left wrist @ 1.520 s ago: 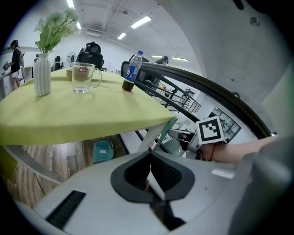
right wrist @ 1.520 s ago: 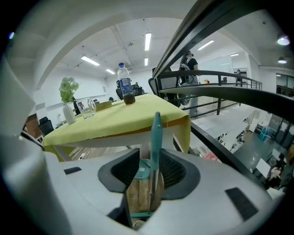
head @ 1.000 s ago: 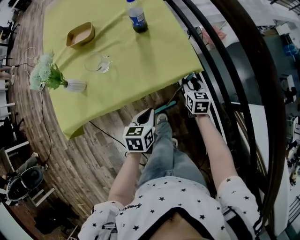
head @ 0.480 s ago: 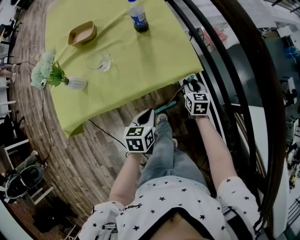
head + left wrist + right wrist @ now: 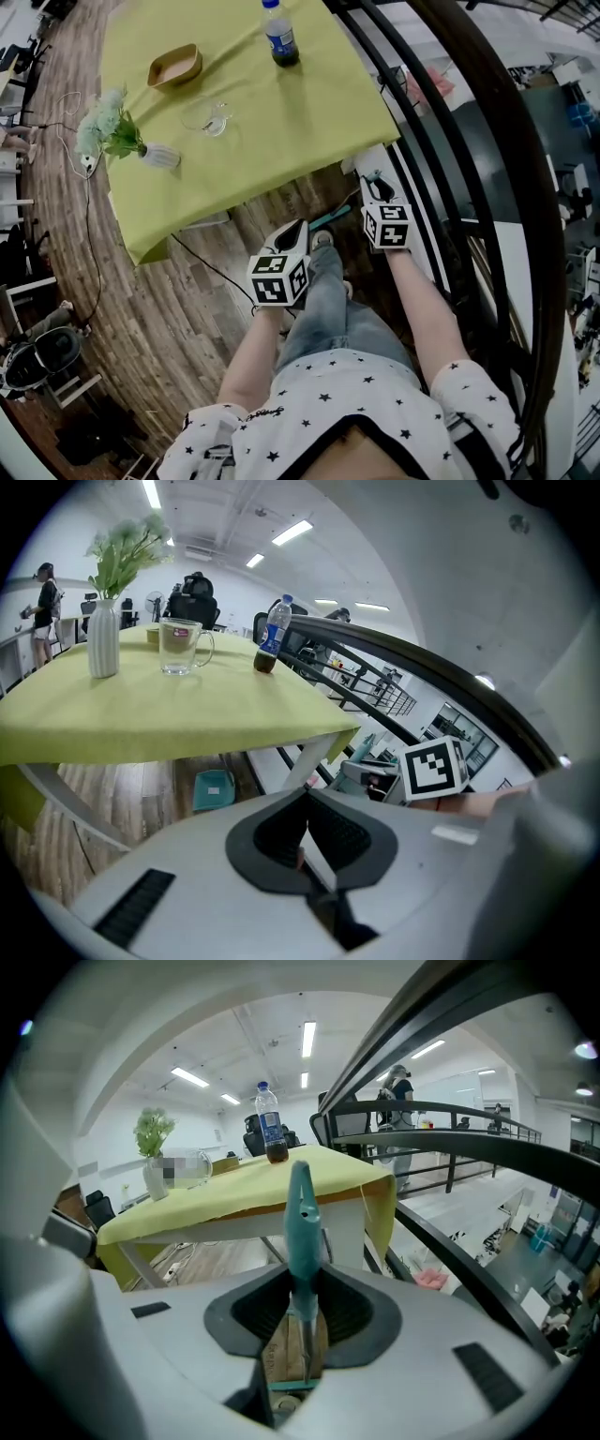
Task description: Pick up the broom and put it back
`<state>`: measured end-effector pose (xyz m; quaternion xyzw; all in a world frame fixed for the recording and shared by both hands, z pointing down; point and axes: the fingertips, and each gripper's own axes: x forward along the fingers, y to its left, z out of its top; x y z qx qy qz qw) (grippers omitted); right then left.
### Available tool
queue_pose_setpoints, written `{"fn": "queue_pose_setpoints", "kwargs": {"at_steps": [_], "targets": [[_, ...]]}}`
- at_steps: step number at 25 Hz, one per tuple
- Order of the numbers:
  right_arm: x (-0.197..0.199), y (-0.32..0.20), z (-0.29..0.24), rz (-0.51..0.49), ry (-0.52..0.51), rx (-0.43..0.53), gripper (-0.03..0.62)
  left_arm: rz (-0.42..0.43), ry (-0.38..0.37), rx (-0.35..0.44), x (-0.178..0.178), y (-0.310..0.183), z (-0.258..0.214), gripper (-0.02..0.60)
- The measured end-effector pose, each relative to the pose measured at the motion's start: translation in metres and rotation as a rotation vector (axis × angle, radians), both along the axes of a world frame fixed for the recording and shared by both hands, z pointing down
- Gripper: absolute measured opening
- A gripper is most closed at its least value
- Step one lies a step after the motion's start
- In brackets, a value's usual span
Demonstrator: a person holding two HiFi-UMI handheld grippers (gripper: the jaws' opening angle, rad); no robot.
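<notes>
Both jaws of the right gripper (image 5: pixel 302 1290) have just been closing and clamp the teal handle of the broom (image 5: pixel 301 1208). The handle stands upright between them, in front of the corner of the table (image 5: pixel 234 1192) and beside the dark railing (image 5: pixel 441 1110). The left gripper (image 5: pixel 306 799) has its jaws pressed together on nothing, over the wood floor (image 5: pixel 187 300) by the person's leg (image 5: pixel 328 300).

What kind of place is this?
Probably a big open office: strip lights on the ceiling, office chairs behind a table with a yellow-green cloth, and a black railing beside it.
</notes>
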<state>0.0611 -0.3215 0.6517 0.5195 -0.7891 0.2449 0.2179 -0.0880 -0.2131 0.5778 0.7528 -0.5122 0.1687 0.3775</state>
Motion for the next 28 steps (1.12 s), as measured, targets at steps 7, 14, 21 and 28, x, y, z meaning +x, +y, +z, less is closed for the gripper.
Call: {"fn": "queue_pose_setpoints", "kwargs": {"at_steps": [7,14,21,28], "targets": [[-0.010,0.035,-0.011,-0.056,0.013,0.025,0.087,-0.022,-0.006,0.021,0.001,0.028,-0.009,0.012],[-0.020,0.065,-0.028,-0.114,0.052,0.067,0.087,-0.050,-0.006,0.039,-0.001,0.059,-0.021,0.012],[-0.016,0.080,-0.051,-0.128,0.076,0.112,0.087,-0.069,-0.013,0.077,-0.002,0.080,-0.036,0.012],[-0.006,0.102,-0.086,-0.128,0.076,0.158,0.087,-0.086,-0.008,0.100,0.004,0.114,-0.049,0.012]]}}
